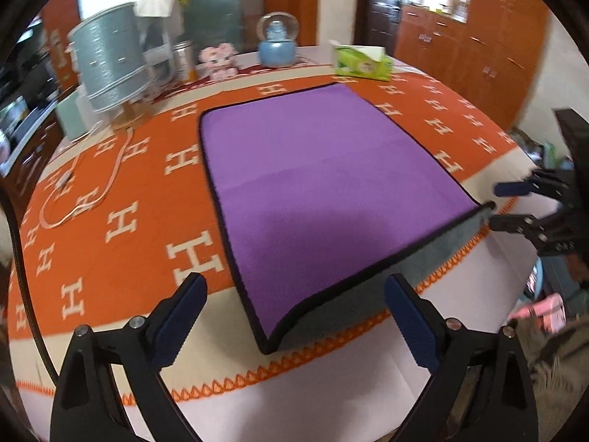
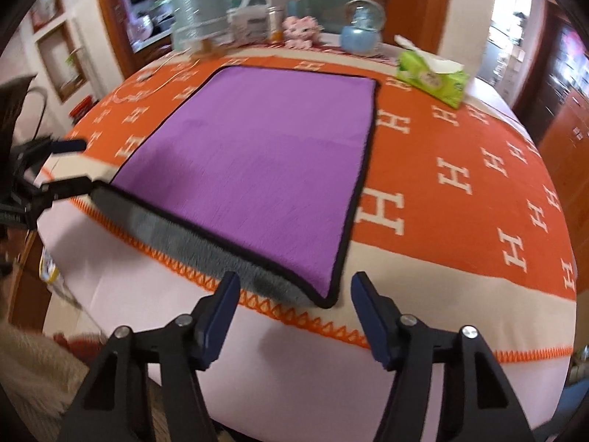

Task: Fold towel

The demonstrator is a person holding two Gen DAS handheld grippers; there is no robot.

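Note:
A purple towel (image 1: 324, 191) with black trim and a grey underside lies spread flat on the orange H-patterned tablecloth (image 1: 121, 258); its near edge curls up and shows grey. My left gripper (image 1: 294, 316) is open, its fingers either side of the near left corner, just short of it. My right gripper (image 2: 291, 313) is open, just short of the near right corner of the towel (image 2: 265, 169). In the left wrist view the right gripper (image 1: 495, 206) shows at the towel's far corner. In the right wrist view the left gripper (image 2: 73, 164) shows at the left.
At the table's far side stand a green tissue box (image 1: 362, 62), a blue snow globe (image 1: 277, 42), a pink plush toy (image 1: 218, 59) and a grey cylindrical container (image 1: 108, 55). A white cable (image 1: 83, 188) lies on the cloth at the left. Wooden cabinets (image 1: 478, 44) stand behind.

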